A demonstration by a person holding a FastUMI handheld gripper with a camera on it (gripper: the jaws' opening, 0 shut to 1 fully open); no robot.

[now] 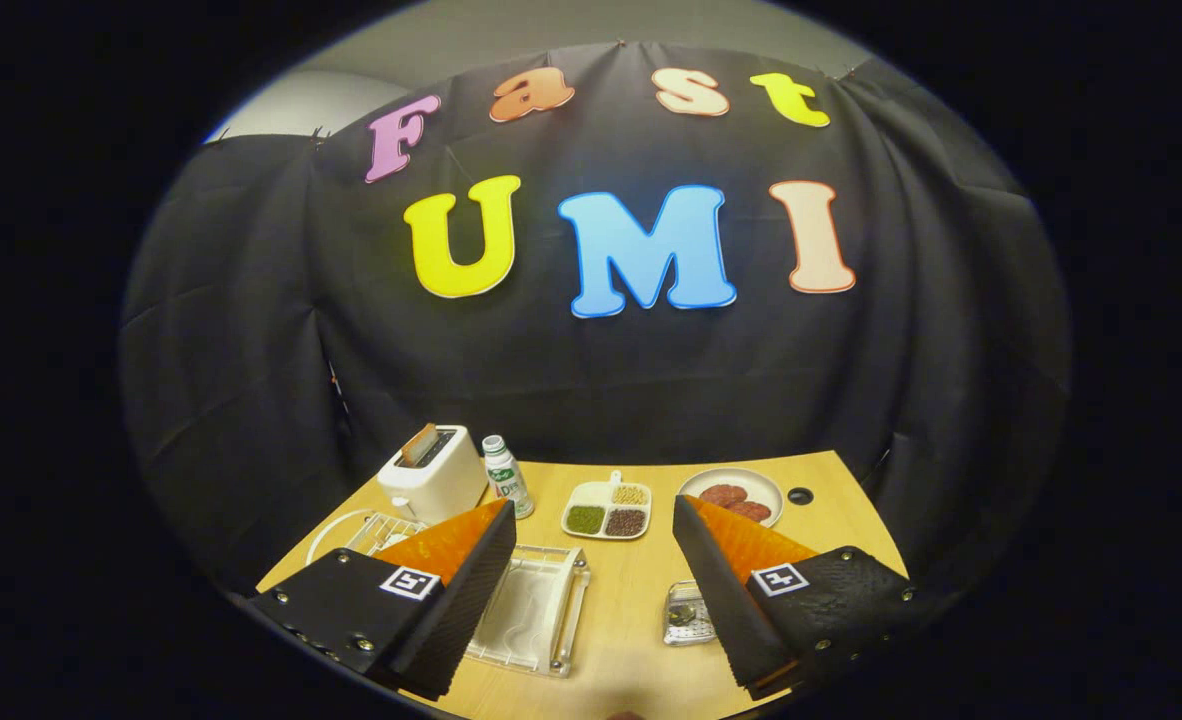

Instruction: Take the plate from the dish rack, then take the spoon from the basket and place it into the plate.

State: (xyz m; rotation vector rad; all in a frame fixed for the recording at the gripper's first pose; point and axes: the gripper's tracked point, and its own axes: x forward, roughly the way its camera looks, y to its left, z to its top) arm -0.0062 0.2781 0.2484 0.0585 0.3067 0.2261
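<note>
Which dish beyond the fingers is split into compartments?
The white tray just right of the bottle: three sections of green, yellow and dark grains. The round plate further right is undivided. Gripper open.

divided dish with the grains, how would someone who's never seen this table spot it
On the wooden table, look past the open fingers of the hand-held gripper toward the black cloth wall. The divided dish sits between a small bottle and a round plate. It alone has compartments, filled green, yellow and brown.

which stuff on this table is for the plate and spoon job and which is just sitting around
For the job:
- dish rack with the plate, behind the left finger
- basket holding the spoon, beside the right finger
- hand-held gripper, open, holding nothing

Just lying about:
- toaster
- bottle
- divided dish
- dish of red slices
- clear tray
</note>
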